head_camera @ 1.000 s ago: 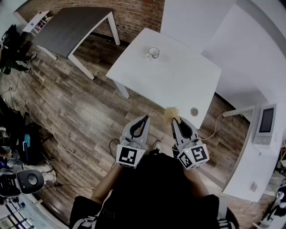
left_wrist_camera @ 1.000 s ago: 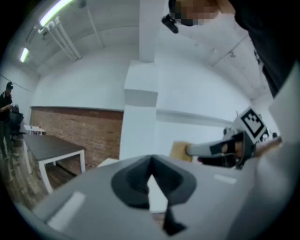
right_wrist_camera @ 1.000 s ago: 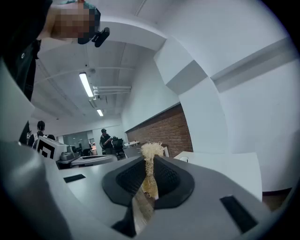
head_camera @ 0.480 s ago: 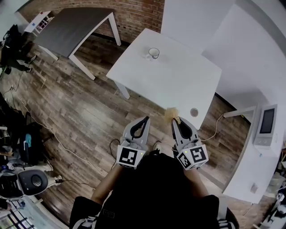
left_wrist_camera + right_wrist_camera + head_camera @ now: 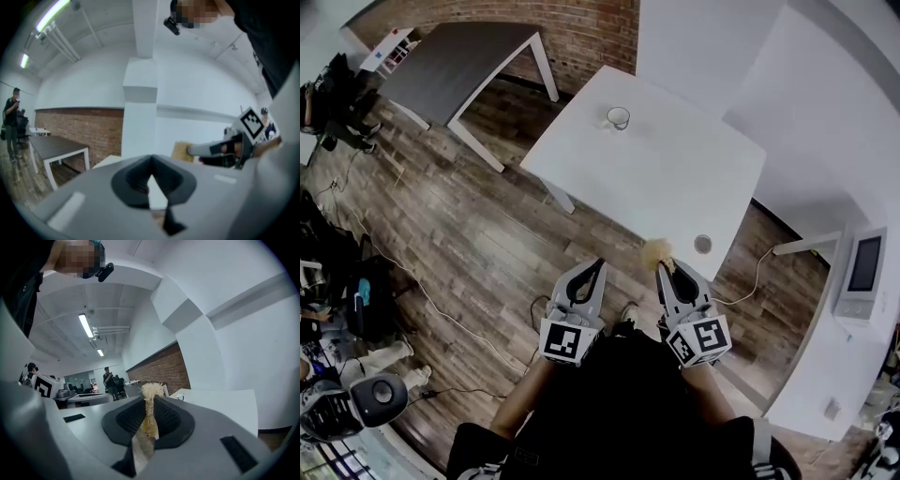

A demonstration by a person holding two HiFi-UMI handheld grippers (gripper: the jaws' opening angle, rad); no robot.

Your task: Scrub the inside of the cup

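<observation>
Right hand-held gripper [image 5: 149,416] clamped on fibrous scrubber [image 5: 150,394]: soft, light. Left hand-held gripper [image 5: 151,180] closed, empty. Cup [image 5: 619,118] well ahead of both, far side of tabletop [image 5: 675,178]; probably rigid, tippy, so pinch wall at rim.

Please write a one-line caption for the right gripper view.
Right gripper shut on a fibrous scrubber, facing the white table and the cup.
</observation>
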